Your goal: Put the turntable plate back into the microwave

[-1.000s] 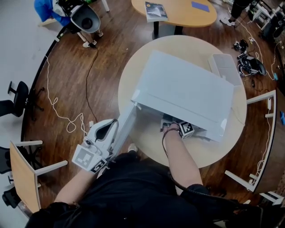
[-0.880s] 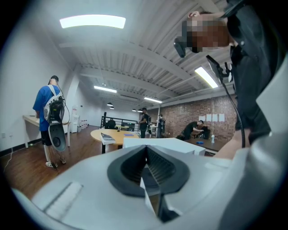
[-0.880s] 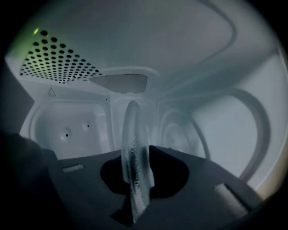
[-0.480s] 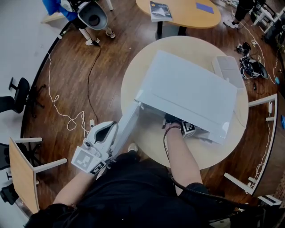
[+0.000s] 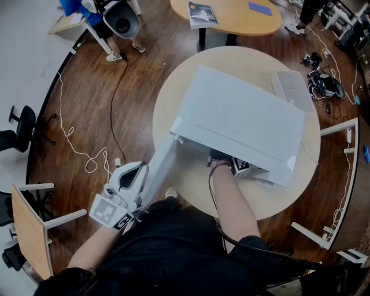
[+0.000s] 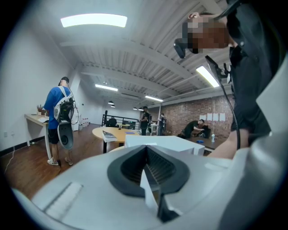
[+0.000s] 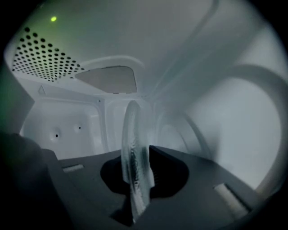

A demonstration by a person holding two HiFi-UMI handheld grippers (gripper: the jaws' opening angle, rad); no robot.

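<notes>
My right gripper's (image 7: pixel 135 179) jaws pinched the clear round glass turntable plate (image 7: pixel 134 143), extending ahead inside the white microwave (image 5: pixel 243 115); left gripper's (image 6: pixel 146 173) jaws clamped its door (image 5: pixel 162 165).

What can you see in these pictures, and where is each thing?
microwave: one, white, on the round table
door: one, white, swung open toward the person
plate: one, clear glass, inside the microwave
round table: one, pale wood, mid-room
far table: one, pale wood, beyond the round table
book: one, grey, on the far table
cable: one, white, on the floor
person: one, blue shirt, standing at a desk
left claw: one, white, shut on the door's edge
right claw: one, grey in the dim light, inside the microwave, shut on the plate
</notes>
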